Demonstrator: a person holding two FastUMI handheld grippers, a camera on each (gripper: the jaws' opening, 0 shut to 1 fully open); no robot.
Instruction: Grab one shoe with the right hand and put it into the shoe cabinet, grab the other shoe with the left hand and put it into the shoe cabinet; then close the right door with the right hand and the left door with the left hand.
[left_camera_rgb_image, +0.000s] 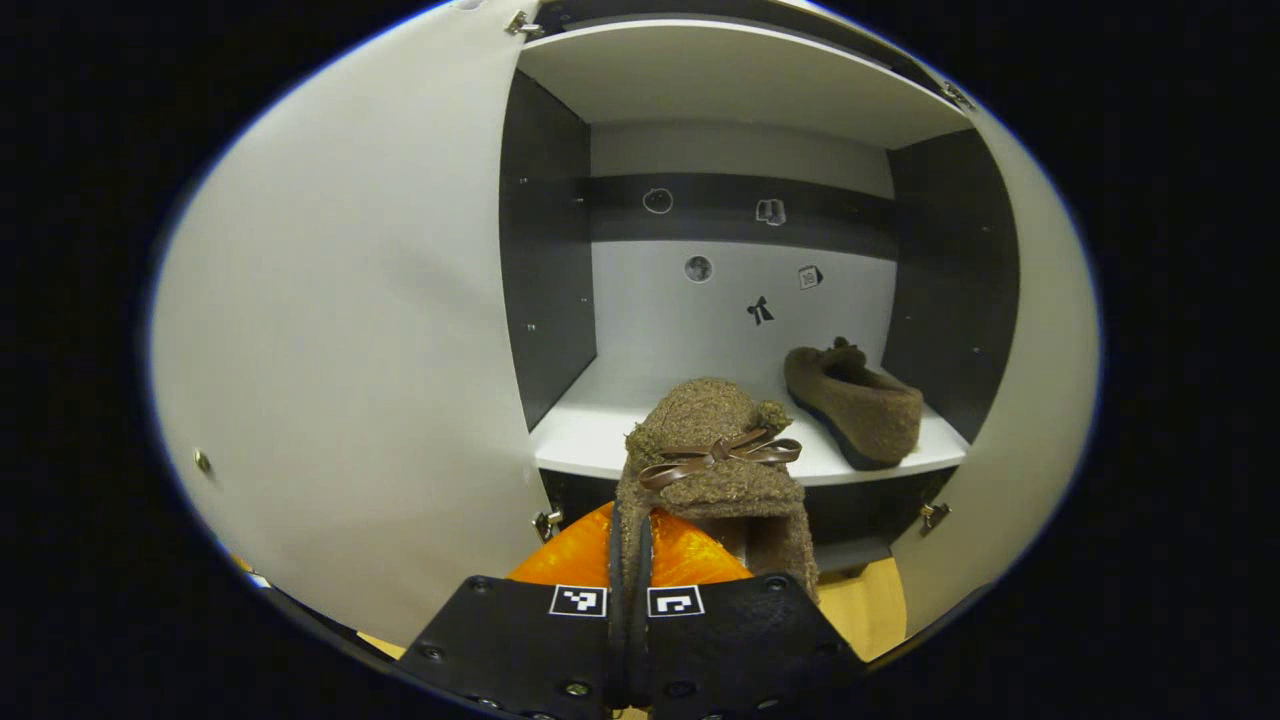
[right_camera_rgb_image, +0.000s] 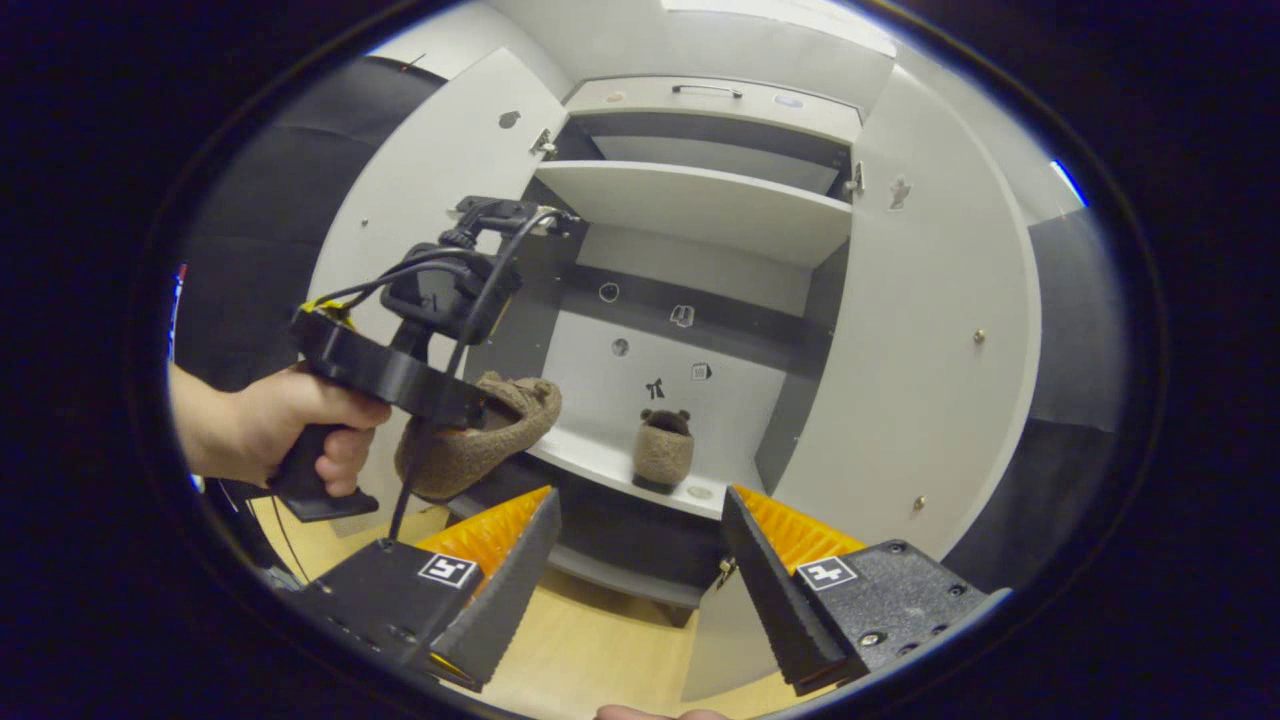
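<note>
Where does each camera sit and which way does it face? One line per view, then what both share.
Left gripper view: rides the left gripper, shut on a brown shoe, facing the open cabinet's shelf.
Right gripper view: rides the open right gripper, farther back, facing the cabinet; a hand holds the left gripper.
Shared: both shoes, the second shoe on the shelf.

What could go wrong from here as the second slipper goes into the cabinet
1. The left gripper pinches only the thin heel edge of the held slipper, so it might slip or swing loose before reaching the shelf.
2. The slipper on the shelf sits near the front edge; a bump from the incoming one could push it off.
3. Both doors stand open, and the left door is close beside the gripper's path, so a sideways drift could clip it.
</note>
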